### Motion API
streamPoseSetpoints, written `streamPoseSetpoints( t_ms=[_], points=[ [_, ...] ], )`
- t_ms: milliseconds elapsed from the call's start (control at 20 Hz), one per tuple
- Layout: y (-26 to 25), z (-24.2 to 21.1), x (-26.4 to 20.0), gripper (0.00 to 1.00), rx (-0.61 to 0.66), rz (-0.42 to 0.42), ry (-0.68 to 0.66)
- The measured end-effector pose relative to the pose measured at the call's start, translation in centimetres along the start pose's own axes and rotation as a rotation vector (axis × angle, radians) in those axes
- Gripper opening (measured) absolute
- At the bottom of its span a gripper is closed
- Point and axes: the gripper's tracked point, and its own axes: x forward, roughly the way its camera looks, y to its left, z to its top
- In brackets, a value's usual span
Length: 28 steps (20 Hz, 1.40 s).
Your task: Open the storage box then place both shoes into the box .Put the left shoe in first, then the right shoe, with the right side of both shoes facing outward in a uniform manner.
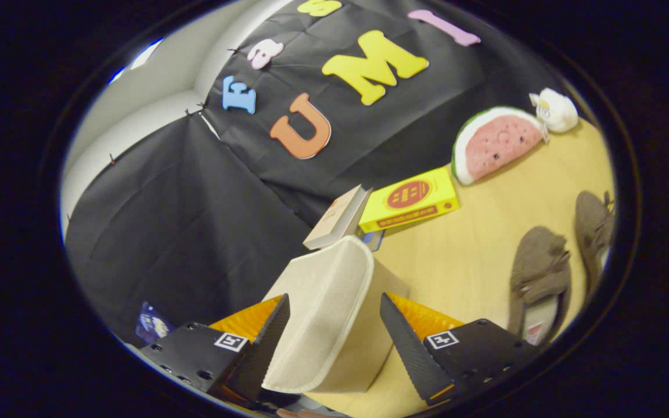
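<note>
The claw (334,325) is held spread, with the cream fabric lid (323,313) of the storage box (369,342) seen between its two fingers. One finger lies against the lid's outer edge; the other finger stands apart from it, so the lid is not pinched from both sides. The lid is raised at a tilt above the box, whose tan side wall is seen just beneath it on the table (468,255).

The two shoes (both grey-brown, with a small bow) are located beyond the claw, off to the side of the free finger. The nearer shoe (538,278) lies well apart from the box, and the farther shoe (593,232) rests just beside it.

Ahead of the claw, past the lid, a small book (337,217) and a yellow carton (410,200) are placed near each other. Farther beyond, a watermelon-slice plush (494,142) and a small white plush (555,110) are set close to the booth wall.
</note>
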Motion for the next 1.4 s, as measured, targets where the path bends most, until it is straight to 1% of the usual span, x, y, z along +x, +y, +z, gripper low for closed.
streamPoseSetpoints(
  t_ms=[50, 200, 300, 500, 600, 700, 800, 850, 1000, 1200, 1250, 1300, 1350, 1400],
  points=[
    [0.1, -0.1, 0.5, 0.95, 0.031, 0.034, 0.026],
    [-0.3, -0.4, 2.1, 0.95, 0.043, 0.074, 0.087],
    [0.1, -1.2, 2.9, 0.95, 0.065, 0.128, 0.14],
    [-0.4, -2.5, 3.8, 0.95, 0.166, 0.206, 0.257],
    [-0.7, -2.0, 3.9, 0.96, 0.195, 0.236, 0.262],
    [-0.7, -1.9, 3.7, 0.94, 0.198, 0.251, 0.278],
    [-1.2, -2.4, 4.4, 0.92, 0.195, 0.233, 0.293],
    [-1.2, -2.3, 4.1, 0.78, 0.202, 0.243, 0.302],
    [-0.9, -1.8, 3.8, 0.7, 0.211, 0.265, 0.304],
    [-1.0, -1.4, 3.5, 0.57, 0.198, 0.257, 0.305],
    [-0.5, -0.9, 3.1, 0.57, 0.202, 0.265, 0.291],
    [-0.6, -0.4, 3.0, 0.47, 0.211, 0.255, 0.28],
    [-0.4, -0.5, 2.7, 0.29, 0.21, 0.247, 0.28],
    [-0.5, -0.6, 2.6, 0.28, 0.208, 0.236, 0.288]
  ],
)
